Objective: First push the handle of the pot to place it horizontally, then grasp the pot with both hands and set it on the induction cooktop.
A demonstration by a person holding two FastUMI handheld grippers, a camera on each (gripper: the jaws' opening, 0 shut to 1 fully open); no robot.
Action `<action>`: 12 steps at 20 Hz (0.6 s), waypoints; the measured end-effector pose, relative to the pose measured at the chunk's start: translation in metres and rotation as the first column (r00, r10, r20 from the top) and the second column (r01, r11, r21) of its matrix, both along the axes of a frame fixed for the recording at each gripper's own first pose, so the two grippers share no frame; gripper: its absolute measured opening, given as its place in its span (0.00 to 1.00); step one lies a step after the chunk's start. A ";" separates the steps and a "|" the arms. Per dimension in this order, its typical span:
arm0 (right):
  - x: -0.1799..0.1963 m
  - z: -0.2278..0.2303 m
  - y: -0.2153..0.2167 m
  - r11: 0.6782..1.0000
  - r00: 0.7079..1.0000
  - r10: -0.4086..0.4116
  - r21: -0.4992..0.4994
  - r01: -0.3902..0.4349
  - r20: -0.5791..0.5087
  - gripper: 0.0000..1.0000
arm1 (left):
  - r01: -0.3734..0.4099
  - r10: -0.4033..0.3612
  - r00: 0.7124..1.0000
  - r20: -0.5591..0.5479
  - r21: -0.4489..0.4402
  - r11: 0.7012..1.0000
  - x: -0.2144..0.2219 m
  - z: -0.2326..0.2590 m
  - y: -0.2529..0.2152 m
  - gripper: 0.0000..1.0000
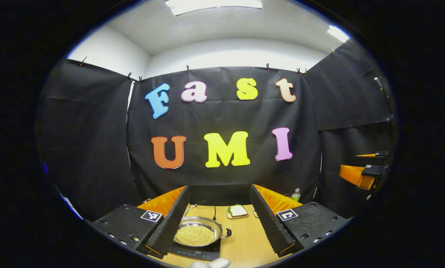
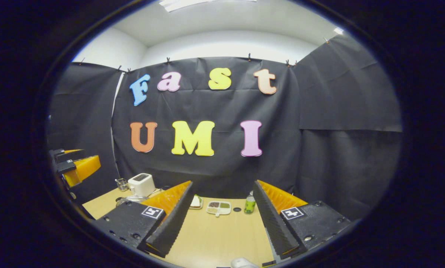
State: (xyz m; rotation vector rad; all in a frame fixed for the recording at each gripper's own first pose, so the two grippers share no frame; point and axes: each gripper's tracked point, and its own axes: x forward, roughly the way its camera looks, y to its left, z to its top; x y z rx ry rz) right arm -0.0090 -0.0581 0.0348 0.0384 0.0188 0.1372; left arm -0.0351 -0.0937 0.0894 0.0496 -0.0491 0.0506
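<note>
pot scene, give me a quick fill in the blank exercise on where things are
1. The pot sits on the ____ cooktop.
2. Both fingers of the left gripper stand wide ____, holding nothing.
3. In the right gripper view, the white toaster stands on the table to the ____ of the green bottle.
4. The pot is filled with small ____ beads.

Missing words: induction; apart; left; golden

Open room: bare table (image 2: 215, 238) in front of the bottle (image 2: 249, 204).
In the way: toaster (image 2: 141, 184), glass (image 2: 121, 184) left of the bottle.
</note>
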 end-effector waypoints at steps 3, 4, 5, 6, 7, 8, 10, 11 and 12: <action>-0.002 0.005 -0.012 1.000 1.000 -0.022 0.018 0.022 0.013 1.00 | -0.003 0.003 1.000 0.005 0.002 1.000 -0.003 0.000 -0.006 0.96; -0.002 0.004 -0.020 0.999 0.999 -0.042 0.029 0.042 0.011 1.00 | -0.002 0.002 1.000 0.003 0.005 1.000 -0.003 0.000 -0.006 0.96; -0.004 0.004 -0.022 0.998 0.999 -0.043 0.038 0.043 0.012 0.99 | -0.005 0.005 1.000 0.004 0.009 1.000 -0.005 0.000 -0.007 0.96; -0.004 0.004 -0.022 0.998 0.999 -0.040 0.046 0.040 0.010 1.00 | -0.008 0.008 1.000 0.006 0.012 1.000 -0.005 0.001 -0.005 0.96; -0.004 0.003 -0.022 0.998 0.999 -0.037 0.049 0.036 0.010 1.00 | -0.010 0.010 1.000 0.004 0.015 1.000 -0.005 0.000 -0.006 0.96; -0.005 0.004 -0.023 0.998 0.999 -0.036 0.049 0.035 0.012 1.00 | -0.015 0.015 1.000 0.004 0.013 1.000 -0.005 0.000 -0.005 0.96; -0.003 0.004 -0.025 0.998 0.999 -0.035 0.051 0.034 0.016 1.00 | -0.017 0.017 1.000 0.005 0.008 1.000 -0.004 0.000 -0.005 0.96; -0.003 0.003 -0.025 0.998 0.999 -0.030 0.050 0.029 0.014 1.00 | -0.018 0.018 1.000 0.008 0.010 1.000 -0.004 0.003 -0.005 0.96; -0.004 0.003 -0.026 0.998 0.999 -0.029 0.050 0.028 0.014 1.00 | -0.020 0.020 1.000 0.008 0.012 1.000 -0.003 0.002 -0.004 0.96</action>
